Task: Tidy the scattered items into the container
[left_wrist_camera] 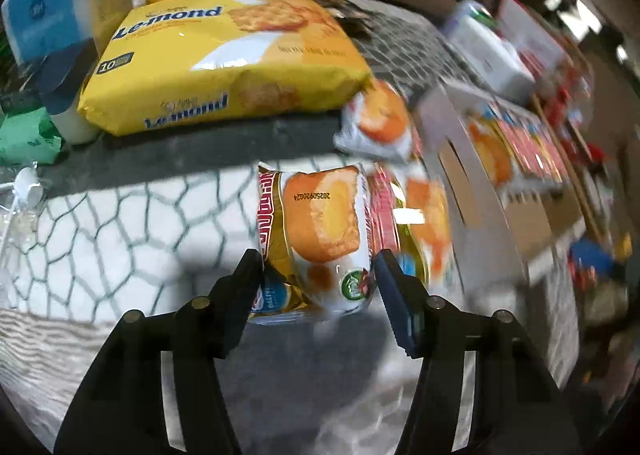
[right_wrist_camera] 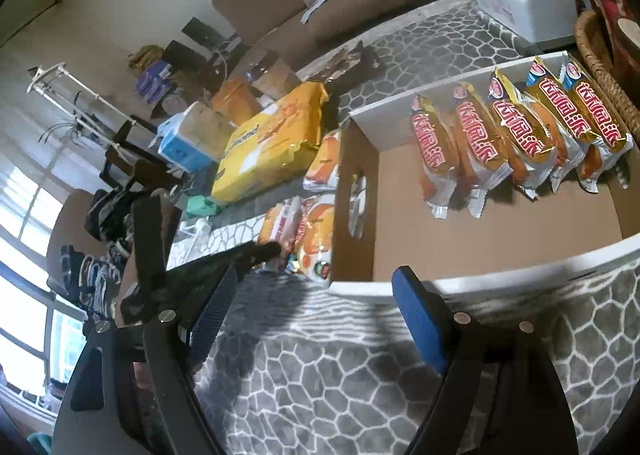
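Between my left gripper [left_wrist_camera: 318, 279] fingers sits one cake packet [left_wrist_camera: 320, 235], apparently clamped. Right gripper [right_wrist_camera: 316, 319] gapes empty before the box [right_wrist_camera: 500, 231] rim; five packets [right_wrist_camera: 520, 135] line its far wall.

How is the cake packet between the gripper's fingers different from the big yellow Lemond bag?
The cake packet is small; the Lemond bag is far bigger. The cake packet is white and gold with a cake picture; the Lemond bag is yellow with crackers pictured. The cake packet sits between the left gripper fingers; the Lemond bag lies untouched behind it. Both are sealed snack wrappers outside the box.
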The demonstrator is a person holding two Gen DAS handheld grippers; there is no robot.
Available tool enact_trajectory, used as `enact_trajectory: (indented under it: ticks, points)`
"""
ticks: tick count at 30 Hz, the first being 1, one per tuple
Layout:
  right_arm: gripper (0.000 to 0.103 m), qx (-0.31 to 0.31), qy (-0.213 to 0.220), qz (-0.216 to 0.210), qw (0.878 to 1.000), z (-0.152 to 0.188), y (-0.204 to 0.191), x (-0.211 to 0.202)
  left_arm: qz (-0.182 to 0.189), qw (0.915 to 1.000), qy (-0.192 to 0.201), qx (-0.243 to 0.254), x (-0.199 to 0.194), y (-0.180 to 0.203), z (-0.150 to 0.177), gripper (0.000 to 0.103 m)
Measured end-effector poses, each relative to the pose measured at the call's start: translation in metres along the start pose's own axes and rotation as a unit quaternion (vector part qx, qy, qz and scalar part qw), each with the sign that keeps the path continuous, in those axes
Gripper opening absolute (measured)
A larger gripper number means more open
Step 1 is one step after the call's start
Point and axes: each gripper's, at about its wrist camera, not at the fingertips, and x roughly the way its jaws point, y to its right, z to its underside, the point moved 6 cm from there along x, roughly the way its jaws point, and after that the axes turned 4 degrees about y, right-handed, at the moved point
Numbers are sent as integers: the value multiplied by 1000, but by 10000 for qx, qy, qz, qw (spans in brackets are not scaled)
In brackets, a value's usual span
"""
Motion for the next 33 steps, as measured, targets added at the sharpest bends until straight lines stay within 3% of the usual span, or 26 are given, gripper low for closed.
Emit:
enact_trajectory:
  ticks: [3, 7, 8, 10, 11, 14, 18, 20, 21, 22, 29, 33]
  points:
    - [82, -82, -7, -110, 9999, 7, -12, -3, -107, 9990, -91, 415, -20, -4, 23, 53]
    - [82, -93, -59, -175, 9998, 20, -24, -4, -129, 9994, -90, 318, -36, -15, 41, 50]
    - [82, -74, -90, -193, 9997, 24, -27, -4, -169, 9996, -34, 236, -38, -16, 40, 55]
    - [82, -80, -104, -229, 9997, 30, -33, -6, -203, 9995, 250, -54, -41, -20, 32, 96]
    - [82, -84, -105, -227, 9997, 32, -35, -7, -194, 9986, 457, -196, -44, -19, 27, 98]
    - [82, -80, -111, -199, 9997, 37, -37, -12, -138, 9970, 679, -333, -36, -10, 14, 98]
    - [82, -34, -118, -115, 9999, 39, -30, -15, -467, 9978, 391, -267, -3, -7, 9, 95]
    - [82, -16, -144, -93, 9999, 41, -26, -14, -422, 9981, 333, -292, 6, -7, 11, 81]
    - [82, -6, -144, -80, 9999, 41, -24, -14, -358, 9986, 276, -285, 9, -6, 14, 65]
    - [82, 10, -160, -78, 9998, 41, -22, -13, -273, 9990, 249, -255, 11, -5, 16, 65]
    - [82, 58, -287, -169, 9994, 52, -23, -2, -53, 9991, 46, 423, -7, 0, 33, 59]
    - [82, -80, -395, -281, 9988, 63, -39, 3, 394, 9912, -62, 1262, -38, 11, 61, 59]
